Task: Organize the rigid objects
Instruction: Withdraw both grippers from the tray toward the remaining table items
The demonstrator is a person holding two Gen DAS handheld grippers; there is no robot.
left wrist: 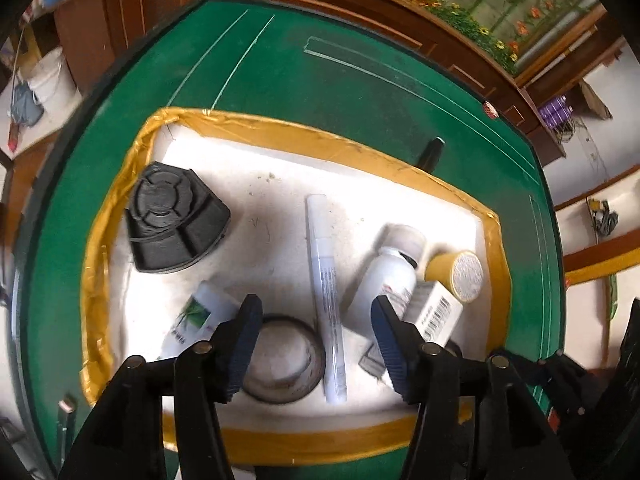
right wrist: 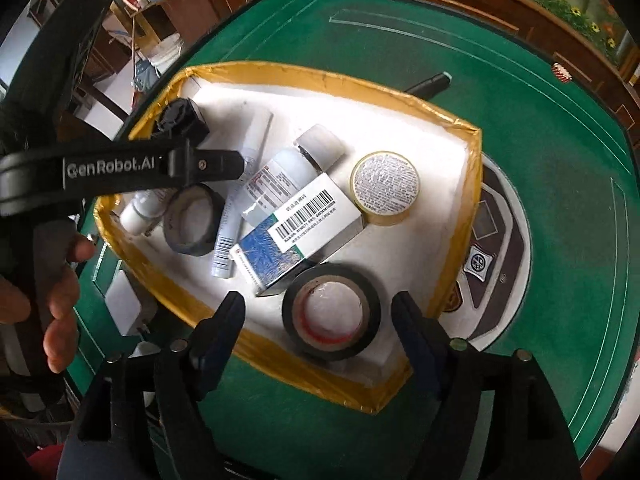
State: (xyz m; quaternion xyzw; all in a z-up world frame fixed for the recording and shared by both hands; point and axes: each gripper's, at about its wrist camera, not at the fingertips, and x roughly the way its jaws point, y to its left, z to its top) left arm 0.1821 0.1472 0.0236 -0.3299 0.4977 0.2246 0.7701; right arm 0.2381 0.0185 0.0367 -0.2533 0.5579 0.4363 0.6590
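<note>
Both claws (left wrist: 316,344) (right wrist: 318,320) agape, downward

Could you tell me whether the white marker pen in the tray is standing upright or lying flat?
Lying flat: the white marker pen rests lengthwise on the tray floor.

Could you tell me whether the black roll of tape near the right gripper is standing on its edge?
No, the black roll of tape lies flat in the white tray, its hole facing up, between the right gripper's open fingers.
</note>
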